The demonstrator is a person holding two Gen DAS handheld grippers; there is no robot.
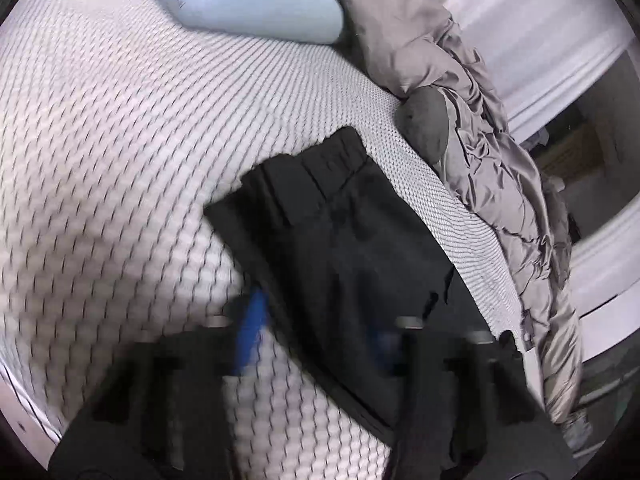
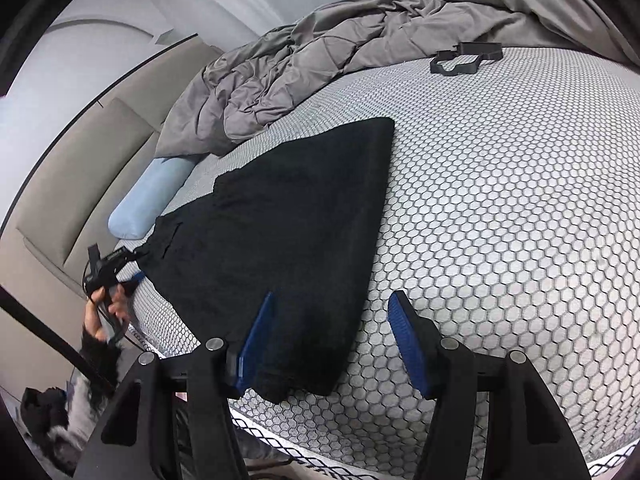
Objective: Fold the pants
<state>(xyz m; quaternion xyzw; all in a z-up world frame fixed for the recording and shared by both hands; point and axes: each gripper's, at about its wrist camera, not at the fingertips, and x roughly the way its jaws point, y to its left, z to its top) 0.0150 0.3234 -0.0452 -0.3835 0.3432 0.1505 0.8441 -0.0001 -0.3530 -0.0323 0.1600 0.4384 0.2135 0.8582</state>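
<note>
Black pants (image 2: 280, 232) lie flat on the honeycomb-patterned mattress (image 2: 500, 220), folded lengthwise, legs towards the right gripper. In the left wrist view the pants (image 1: 352, 240) show their elastic waistband at the far end. My right gripper (image 2: 332, 344) is open, its blue fingers (image 2: 256, 340) straddling the pants' near end just above it. My left gripper (image 1: 316, 332) is blurred, open, with one blue finger (image 1: 252, 332) over the mattress and the other over the pants' edge. It also shows at the bed's left edge in the right wrist view (image 2: 116, 264).
A crumpled grey duvet (image 2: 304, 64) lies along the far side of the bed. A light blue pillow (image 2: 148, 200) sits by the beige headboard (image 2: 80, 168). A black plastic part (image 2: 464, 58) lies on the mattress at the far right. The mattress edge (image 2: 360, 448) is close below.
</note>
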